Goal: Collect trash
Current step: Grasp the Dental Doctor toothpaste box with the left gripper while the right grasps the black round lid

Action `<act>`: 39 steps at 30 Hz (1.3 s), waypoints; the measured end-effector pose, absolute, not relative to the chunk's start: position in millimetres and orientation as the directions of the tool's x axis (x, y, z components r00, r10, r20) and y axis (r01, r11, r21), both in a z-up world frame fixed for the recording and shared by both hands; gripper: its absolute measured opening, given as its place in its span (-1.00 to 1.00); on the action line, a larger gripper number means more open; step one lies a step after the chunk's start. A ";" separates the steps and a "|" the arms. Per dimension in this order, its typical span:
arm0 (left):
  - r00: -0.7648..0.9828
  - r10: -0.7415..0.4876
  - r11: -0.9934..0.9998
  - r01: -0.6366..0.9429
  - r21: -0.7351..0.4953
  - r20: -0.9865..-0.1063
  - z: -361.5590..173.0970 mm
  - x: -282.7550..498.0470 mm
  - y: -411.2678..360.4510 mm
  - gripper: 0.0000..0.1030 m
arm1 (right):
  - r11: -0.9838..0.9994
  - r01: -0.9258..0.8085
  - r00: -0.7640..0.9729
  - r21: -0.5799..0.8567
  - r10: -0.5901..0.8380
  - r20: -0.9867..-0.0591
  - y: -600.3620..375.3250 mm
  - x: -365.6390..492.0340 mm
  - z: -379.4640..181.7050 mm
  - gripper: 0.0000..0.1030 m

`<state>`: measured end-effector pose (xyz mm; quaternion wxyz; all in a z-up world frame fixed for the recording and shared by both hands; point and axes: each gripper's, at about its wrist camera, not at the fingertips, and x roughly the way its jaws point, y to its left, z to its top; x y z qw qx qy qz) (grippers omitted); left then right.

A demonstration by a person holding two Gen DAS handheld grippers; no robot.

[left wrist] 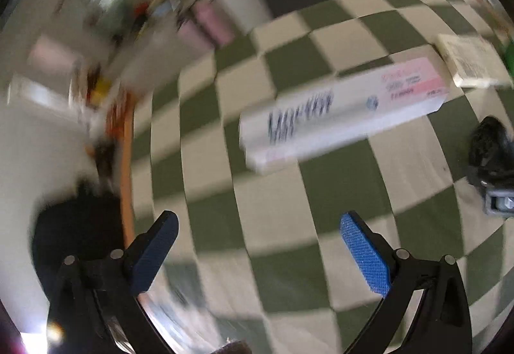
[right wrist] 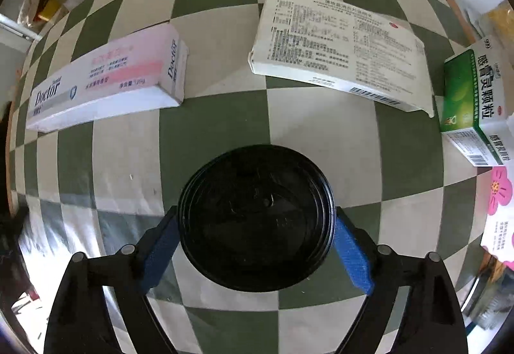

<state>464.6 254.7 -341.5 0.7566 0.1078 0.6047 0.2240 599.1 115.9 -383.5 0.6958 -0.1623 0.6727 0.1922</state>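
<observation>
- The right gripper (right wrist: pixel 255 244) is pinching a round black lid (right wrist: pixel 255 219), its blue pads pressing against the lid's two sides, over the green-and-white checked cloth (right wrist: pixel 205 135).
- Beyond the lid, the toothpaste box (right wrist: pixel 109 82) is lying to its left, the white printed carton (right wrist: pixel 340 52) to its right, and the green medicine box (right wrist: pixel 475 103) further right, beside the carton.
- The left gripper (left wrist: pixel 258 252) is hovering with fingers spread wide, holding nothing, the toothpaste box (left wrist: pixel 340 110) lying ahead of it; this view is blurring.
</observation>
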 end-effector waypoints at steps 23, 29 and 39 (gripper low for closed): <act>0.000 0.253 0.880 0.415 0.230 -0.968 -384.0 554.4 204.5 0.16 | 0.932 -0.357 -0.071 0.062 0.039 -0.997 53.0 636.2 -377.8 0.74; -0.115 0.043 0.995 -0.088 0.054 -0.992 -376.4 501.0 209.7 0.11 | 0.918 -0.392 -0.076 0.057 0.030 -0.997 43.9 617.0 -375.3 0.74; -0.004 -0.298 0.711 -0.668 -0.220 -0.954 -380.1 389.3 197.2 0.12 | 0.899 -0.436 -0.109 0.046 -0.002 -0.994 26.4 577.9 -382.7 0.76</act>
